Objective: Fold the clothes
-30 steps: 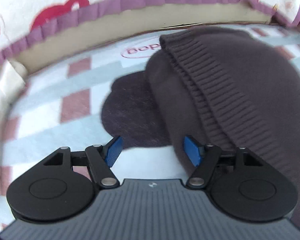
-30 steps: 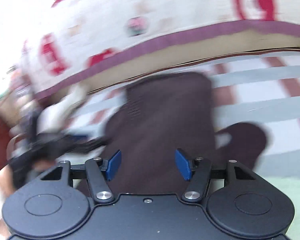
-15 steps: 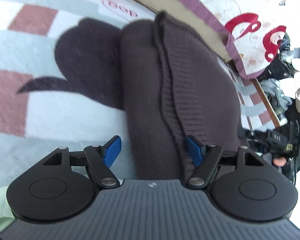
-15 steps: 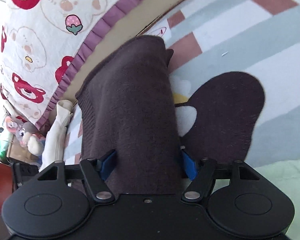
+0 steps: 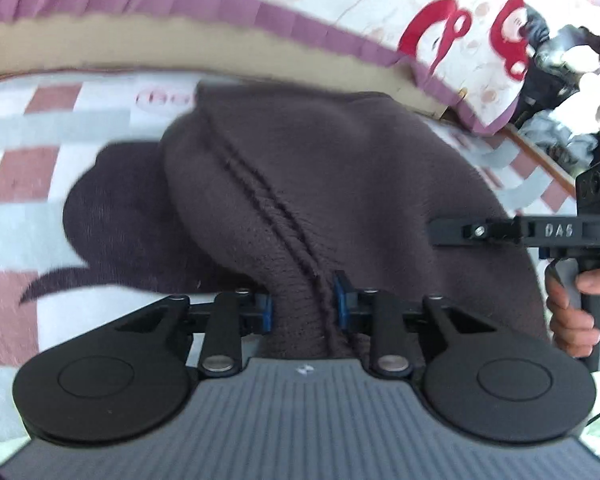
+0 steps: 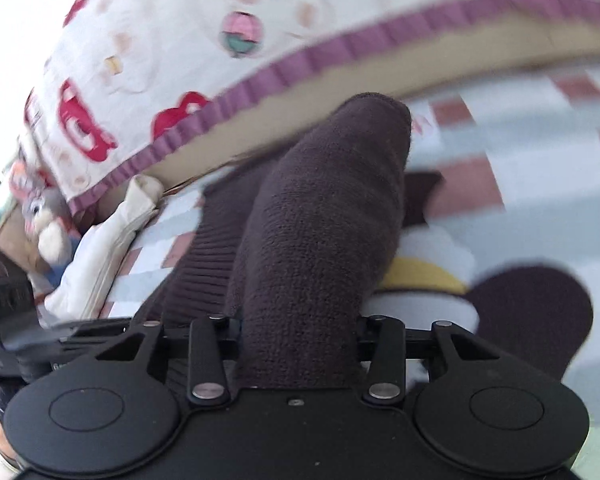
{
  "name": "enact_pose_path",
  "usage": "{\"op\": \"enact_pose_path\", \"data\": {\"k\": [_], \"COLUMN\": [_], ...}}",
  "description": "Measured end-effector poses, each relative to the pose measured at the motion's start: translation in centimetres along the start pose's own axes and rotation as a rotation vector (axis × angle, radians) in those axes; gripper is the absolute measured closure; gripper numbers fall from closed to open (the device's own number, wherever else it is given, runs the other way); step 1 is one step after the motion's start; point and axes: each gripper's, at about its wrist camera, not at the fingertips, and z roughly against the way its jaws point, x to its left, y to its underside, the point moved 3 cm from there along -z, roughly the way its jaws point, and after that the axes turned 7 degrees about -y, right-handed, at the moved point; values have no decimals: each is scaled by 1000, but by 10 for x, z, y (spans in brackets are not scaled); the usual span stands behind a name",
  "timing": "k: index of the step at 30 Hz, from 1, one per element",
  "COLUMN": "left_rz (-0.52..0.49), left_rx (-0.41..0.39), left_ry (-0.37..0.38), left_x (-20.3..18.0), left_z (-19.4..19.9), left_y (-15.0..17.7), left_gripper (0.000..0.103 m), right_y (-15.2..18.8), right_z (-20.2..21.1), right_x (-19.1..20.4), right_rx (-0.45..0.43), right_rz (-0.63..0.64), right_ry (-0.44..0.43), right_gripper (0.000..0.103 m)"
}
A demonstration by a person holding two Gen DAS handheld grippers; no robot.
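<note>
Both jaws are closing on the dark brown knitted sweater [image 5: 340, 168] — left gripper [image 5: 302, 306] and right gripper [image 6: 298, 330] each pinch bunched fabric. Folding appears midway — final fold remains.

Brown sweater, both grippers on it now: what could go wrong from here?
1. The left gripper is closing on a narrow bunched ridge of the brown sweater; it might slip out on a lift.
2. The right gripper is closing on a thick roll, so it may catch only some layers.
3. Uneven grips could skew the fold.
</note>
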Motion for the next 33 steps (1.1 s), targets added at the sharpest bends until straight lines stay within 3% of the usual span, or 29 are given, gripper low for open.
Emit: {"op": "enact_pose_path", "data": {"k": [5, 10, 15, 16, 18, 22, 25, 29, 33], "left_rz": [10, 57, 18, 14, 64, 181, 269, 350, 326], "left_rx": [-72, -110, -159, -157, -65, 93, 91, 75, 72], "left_ry": [17, 35, -30, -49, -88, -102, -46, 20, 93], "left_x": [2, 41, 75, 84, 112, 167, 187, 203, 197], "left_z": [25, 75, 122, 128, 117, 75, 63, 64, 52], "left_y": [-15, -42, -56, -58, -58, -38, -20, -12, -13], "left_gripper": [79, 79, 79, 79, 78, 78, 78, 72, 50], "right_y": [-26, -56, -75, -76, -77, -55, -30, -25, -26], "right_z": [3, -3, -28, -40, -71, -131, -152, -139, -134], "right_x": [55, 116, 154, 153, 145, 114, 83, 49, 36], "right_rx": [-28, 3, 16, 34, 97, 198, 226, 238, 287], "right_rz": [122, 183, 139, 109, 54, 17, -71, -166, -140], "right_ry": [-7, -20, -93, -106, -104, -25, 7, -79, -107], "right_gripper": [58, 58, 58, 57, 57, 56, 51, 49, 47]}}
